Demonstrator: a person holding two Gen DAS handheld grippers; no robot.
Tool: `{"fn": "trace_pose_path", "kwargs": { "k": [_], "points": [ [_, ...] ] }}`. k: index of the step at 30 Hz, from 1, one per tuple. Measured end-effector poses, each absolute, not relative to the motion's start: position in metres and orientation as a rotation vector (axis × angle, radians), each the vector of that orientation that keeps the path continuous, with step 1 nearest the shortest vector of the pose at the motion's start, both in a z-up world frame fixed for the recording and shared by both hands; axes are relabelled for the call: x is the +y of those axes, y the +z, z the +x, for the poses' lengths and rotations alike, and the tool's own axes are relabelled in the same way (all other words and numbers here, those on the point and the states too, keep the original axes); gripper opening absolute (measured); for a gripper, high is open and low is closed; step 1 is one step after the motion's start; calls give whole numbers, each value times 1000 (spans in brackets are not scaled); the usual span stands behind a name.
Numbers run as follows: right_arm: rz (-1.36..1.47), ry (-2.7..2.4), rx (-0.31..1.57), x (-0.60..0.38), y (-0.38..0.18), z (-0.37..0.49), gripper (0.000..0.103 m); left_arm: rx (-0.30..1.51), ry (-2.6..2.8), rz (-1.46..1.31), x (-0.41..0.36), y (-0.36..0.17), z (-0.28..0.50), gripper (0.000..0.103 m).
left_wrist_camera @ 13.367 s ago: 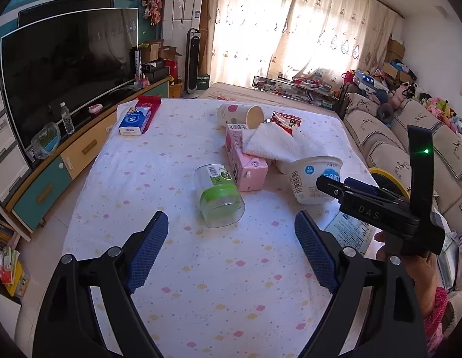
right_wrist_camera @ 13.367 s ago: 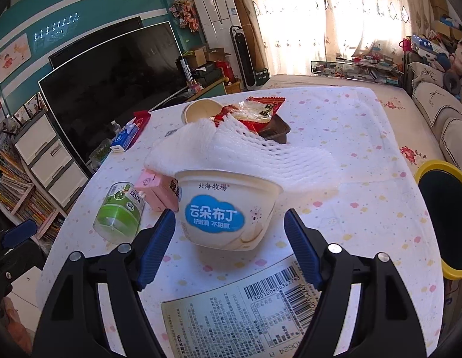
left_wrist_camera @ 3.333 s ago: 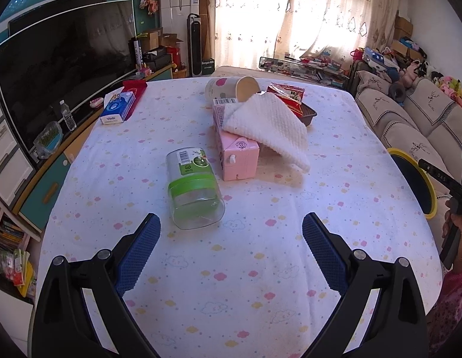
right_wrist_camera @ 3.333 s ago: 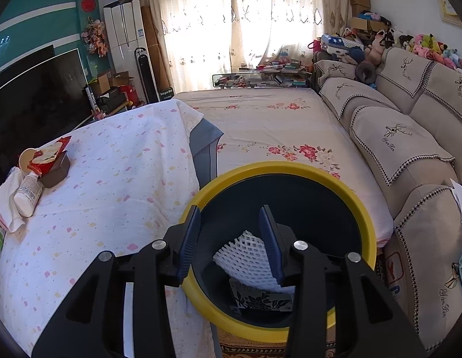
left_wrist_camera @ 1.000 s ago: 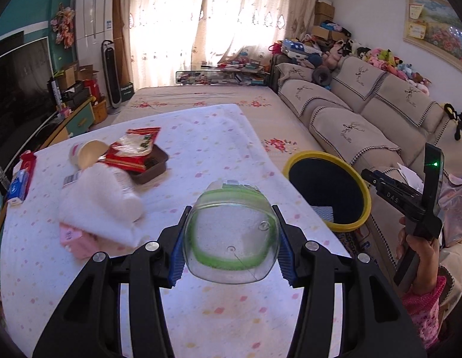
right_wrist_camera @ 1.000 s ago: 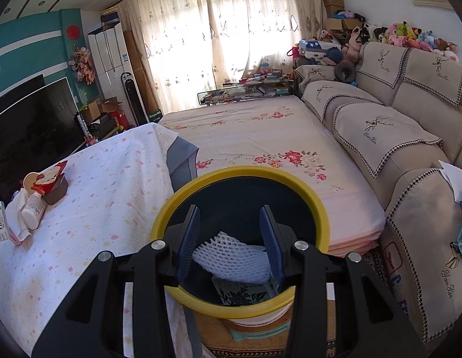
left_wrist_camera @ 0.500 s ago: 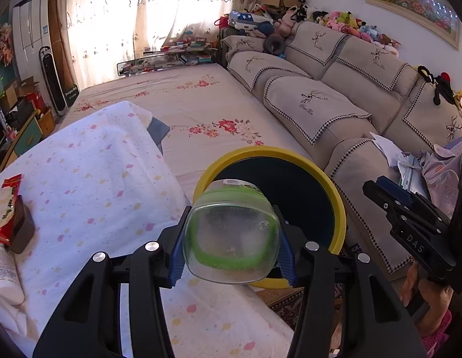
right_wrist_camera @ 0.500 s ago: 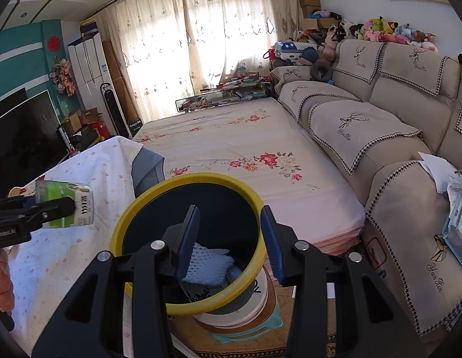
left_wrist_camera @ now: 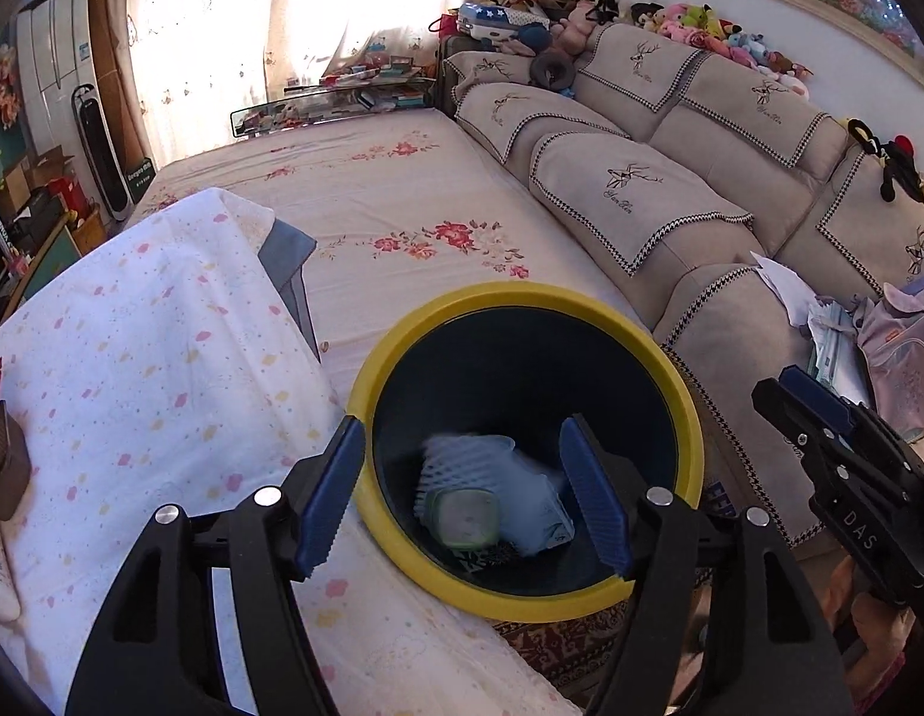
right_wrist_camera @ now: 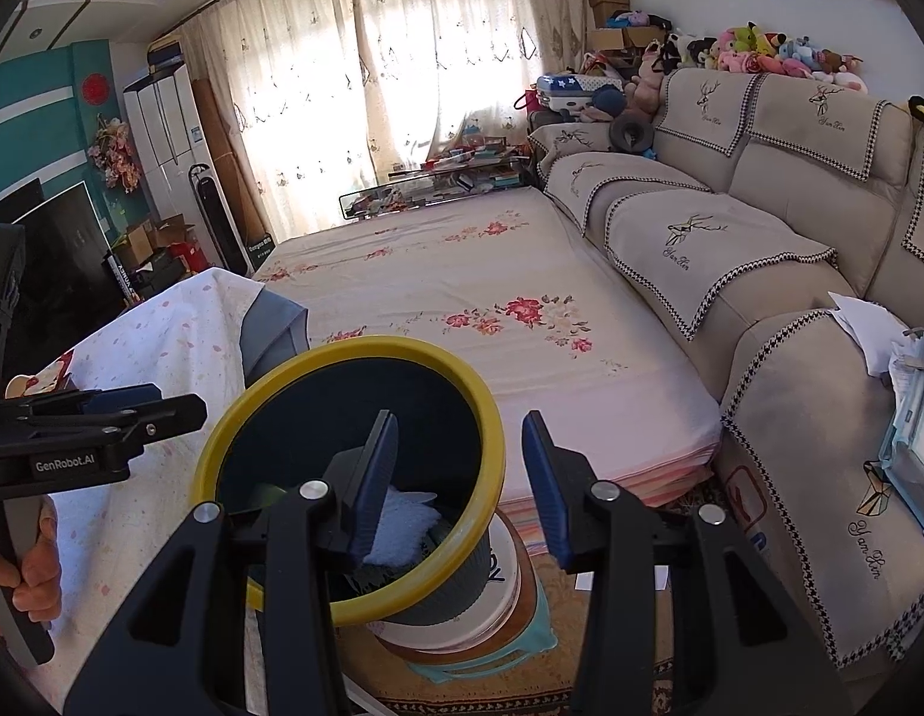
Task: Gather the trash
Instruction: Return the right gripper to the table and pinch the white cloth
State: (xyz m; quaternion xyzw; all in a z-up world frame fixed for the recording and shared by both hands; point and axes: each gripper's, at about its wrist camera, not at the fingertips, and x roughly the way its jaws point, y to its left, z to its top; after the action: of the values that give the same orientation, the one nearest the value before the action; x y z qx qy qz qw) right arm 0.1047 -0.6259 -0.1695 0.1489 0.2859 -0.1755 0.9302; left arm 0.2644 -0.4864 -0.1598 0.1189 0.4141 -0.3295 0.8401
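Holding my left gripper (left_wrist_camera: 464, 495) over the yellow-rimmed trash bin (left_wrist_camera: 688, 435), I see its jaws spread wide with nothing between them. The green-banded plastic jar (left_wrist_camera: 464, 518) lies below them inside the bin, against the white foam netting (left_wrist_camera: 479, 465), end-on toward my camera. My right gripper (right_wrist_camera: 459, 480) hangs part-open and empty beside the bin's rim.

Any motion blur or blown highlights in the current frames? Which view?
Left wrist: the jar and white foam net inside the bin are smeared by motion blur; the left tongs stay sharp. Both views: the sunlit curtains are blown out. Right wrist: the bin's interior is deep shadow.
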Motion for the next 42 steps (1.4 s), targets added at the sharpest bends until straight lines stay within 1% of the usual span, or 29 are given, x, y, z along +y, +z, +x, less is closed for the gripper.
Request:
{"fn": "trace_pose_path", "kwargs": {
  "k": [2,4,5,7,9,10,14,20,26,30,36,42],
  "points": [
    [303,-354,581,-622,-167,104,42,866,-705,226,-473,-150,257,69],
    [297,-346,579,-619,-165,103,44,847,-711,203,-456,-136,246,75],
    [293,-342,578,-616,-165,103,46,830,-710,195,-448,-130,239,76],
    [288,-328,578,-611,-164,103,46,795,-705,182,-427,-118,225,80],
    [284,-312,577,-604,-162,105,46,761,-690,167,-403,-107,211,83],
    [281,-302,577,-600,-161,106,46,744,-679,162,-389,-103,204,83],
    [256,-255,584,-579,-157,114,46,700,-606,138,-333,-87,182,91],
    [202,-149,592,-525,-144,136,47,679,-437,78,-226,-76,160,95],
    [150,50,595,-451,-121,164,47,681,-241,15,-119,-79,145,95],
    [92,176,603,-389,-108,181,47,666,-149,-40,-65,-82,138,95],
    [36,346,651,-302,-106,205,47,633,-107,-50,-31,-81,130,95],
    [-61,429,715,-233,-127,219,47,637,-111,-77,-16,-84,122,95]
  ]
}}
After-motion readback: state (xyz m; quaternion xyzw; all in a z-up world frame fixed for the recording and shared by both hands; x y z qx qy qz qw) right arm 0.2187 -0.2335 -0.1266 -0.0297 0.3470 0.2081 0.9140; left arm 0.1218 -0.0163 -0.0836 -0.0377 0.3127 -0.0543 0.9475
